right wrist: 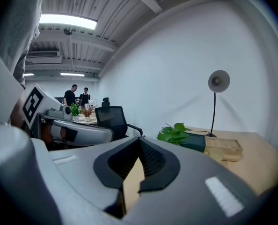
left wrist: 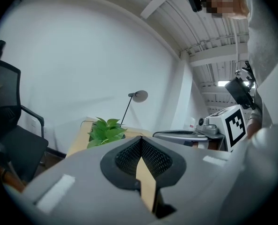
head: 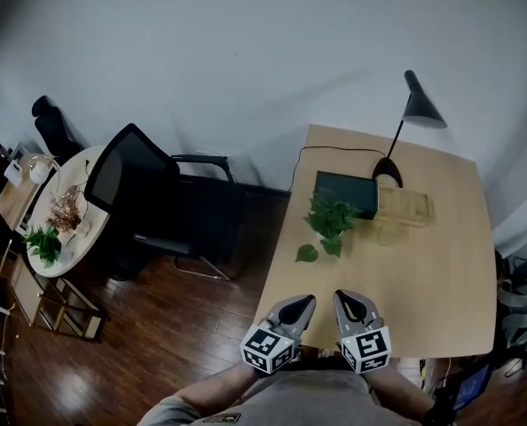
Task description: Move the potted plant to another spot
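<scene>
The potted plant (head: 327, 219), a small leafy green one, stands on the light wooden desk (head: 441, 273) toward its back left, with one leaf trailing near the left edge. It shows ahead in the left gripper view (left wrist: 106, 129) and in the right gripper view (right wrist: 173, 133). My left gripper (head: 309, 301) and right gripper (head: 339, 296) hover side by side at the desk's near edge, well short of the plant. Both are shut with nothing between the jaws, as the left gripper (left wrist: 141, 138) and right gripper (right wrist: 139, 140) show in their own views.
A dark green box (head: 345, 193) sits right behind the plant, with a wooden tray (head: 405, 206) beside it and a black desk lamp (head: 407, 124) at the back. A black office chair (head: 148, 193) stands left of the desk. Beyond it is a round table (head: 79, 162) with plants.
</scene>
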